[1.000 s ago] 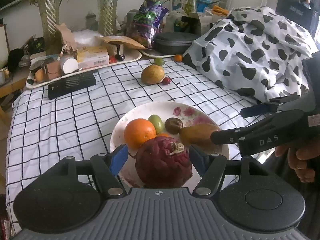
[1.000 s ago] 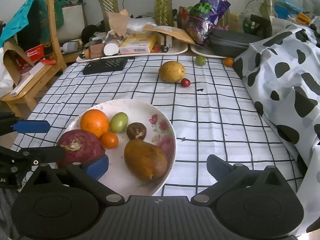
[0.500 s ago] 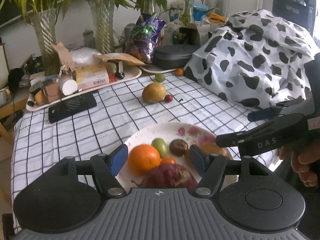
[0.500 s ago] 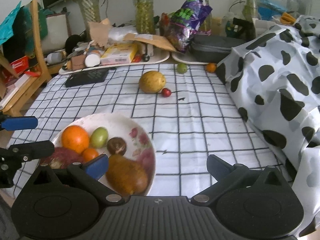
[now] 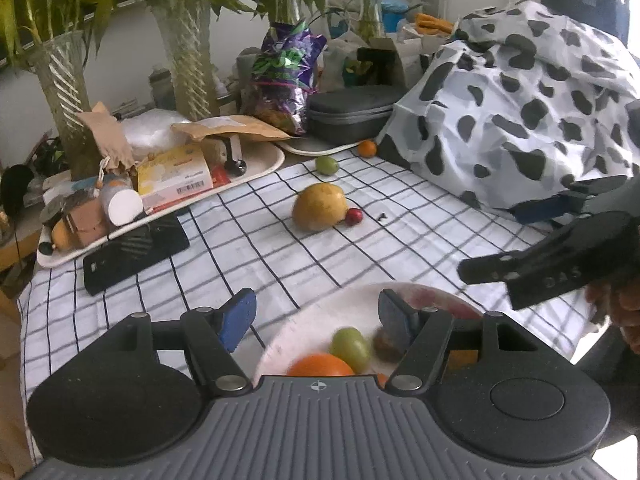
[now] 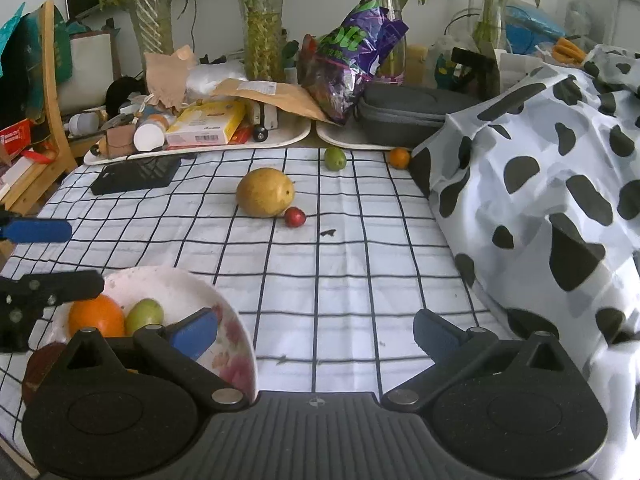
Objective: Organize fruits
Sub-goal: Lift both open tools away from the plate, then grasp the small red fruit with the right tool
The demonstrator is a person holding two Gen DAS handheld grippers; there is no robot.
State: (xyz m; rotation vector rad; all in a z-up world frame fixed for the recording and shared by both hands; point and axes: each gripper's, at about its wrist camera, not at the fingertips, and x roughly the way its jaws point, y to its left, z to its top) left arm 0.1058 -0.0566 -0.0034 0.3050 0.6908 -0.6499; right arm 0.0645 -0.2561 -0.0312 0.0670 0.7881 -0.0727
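Just below the left tongs (image 5: 316, 318), which stand apart and empty, the plate (image 5: 296, 328) already carries an orange (image 5: 320, 365) and green fruit, while beyond the right tongs (image 6: 316, 330), likewise parted and holding nothing, a mango (image 6: 265, 192), red fruit (image 6: 295, 216), green fruit (image 6: 334, 158) and small orange (image 6: 399, 157) remain loose across the bench (image 6: 344, 264).

Your left wrist view sits low over the plate (image 5: 360, 300), angled down across the checked worktop (image 5: 260, 252). Your right wrist view sits just beside it, same heading. Both share the yellow mango (image 6: 265, 192), tray clutter, spotted cloth (image 6: 540, 180).
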